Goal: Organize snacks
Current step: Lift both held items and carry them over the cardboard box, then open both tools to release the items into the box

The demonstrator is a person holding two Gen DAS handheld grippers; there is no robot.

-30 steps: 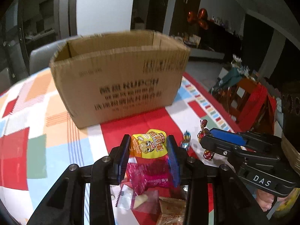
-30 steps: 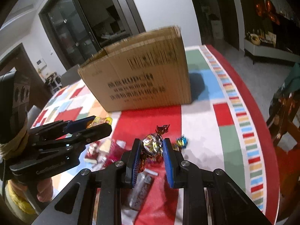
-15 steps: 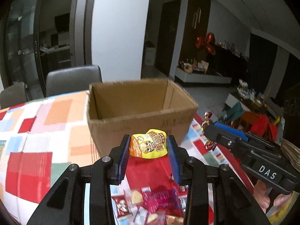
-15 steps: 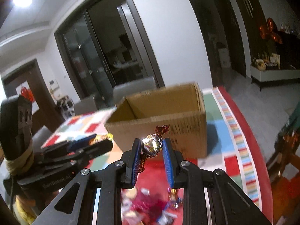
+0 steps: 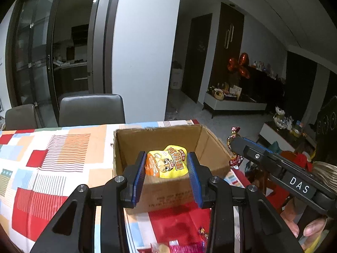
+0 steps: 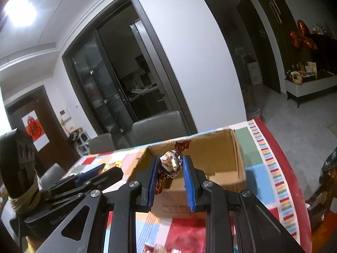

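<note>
An open cardboard box [image 5: 208, 145] stands on the patterned tablecloth; it also shows in the right wrist view [image 6: 237, 158]. My left gripper [image 5: 166, 164] is shut on a yellow and orange snack packet [image 5: 167, 164] and holds it above the box's near rim. My right gripper [image 6: 170, 166] is shut on a foil-wrapped candy [image 6: 169, 164] with a red twisted end, also held above the box's near edge. In the left wrist view the right gripper [image 5: 233, 147] comes in from the right beside the box with the candy [image 5: 231, 141].
Loose snack packets [image 5: 185, 246] lie on the tablecloth [image 5: 52, 168] in front of the box. Grey chairs [image 5: 90, 109] stand behind the table. The table's right edge [image 6: 294, 179] is bordered in red, with the floor beyond.
Both grippers have risen from the tabletop with their snacks and moved forward over the box's near rim. The box's open inside now shows.
</note>
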